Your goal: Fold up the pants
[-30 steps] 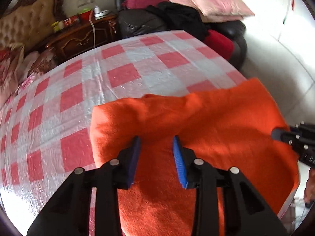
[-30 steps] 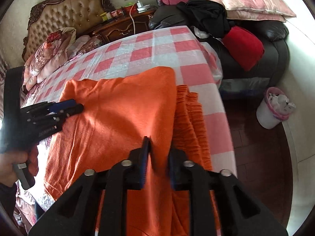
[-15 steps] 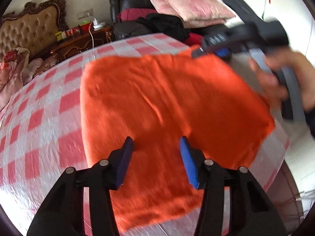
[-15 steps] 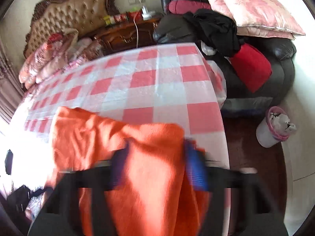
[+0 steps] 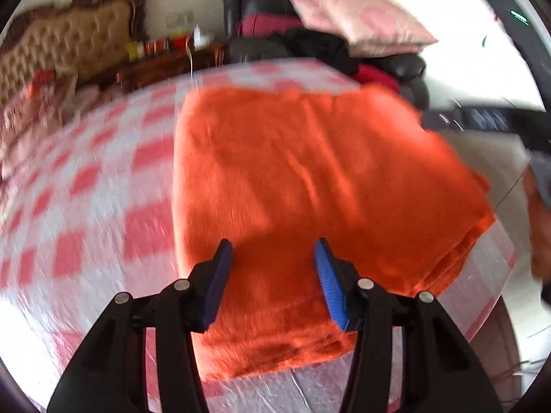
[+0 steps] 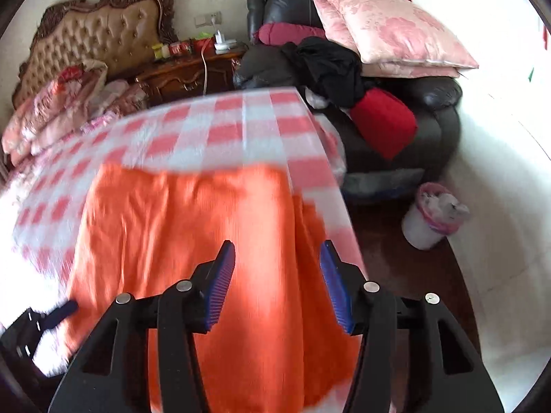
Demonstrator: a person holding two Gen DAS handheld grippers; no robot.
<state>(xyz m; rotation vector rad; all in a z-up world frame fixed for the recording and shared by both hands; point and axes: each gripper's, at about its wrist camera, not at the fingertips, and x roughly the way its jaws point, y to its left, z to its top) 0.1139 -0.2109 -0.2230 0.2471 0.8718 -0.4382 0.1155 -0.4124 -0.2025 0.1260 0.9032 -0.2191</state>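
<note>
- My left gripper (image 5: pixel 272 268): jaws apart above the near edge of the orange pants (image 5: pixel 310 186), nothing clamped; they have just been opening.
- My right gripper (image 6: pixel 277 272): jaws apart over the pants, nothing clamped; just been opening.
- Pants: folded flat on the checked tablecloth (image 6: pixel 241 127), at its right edge.
- White bin (image 6: pixel 430 220), pink liner, holds crumpled paper; stands on the floor beside the black armchair (image 6: pixel 434 120).
</note>
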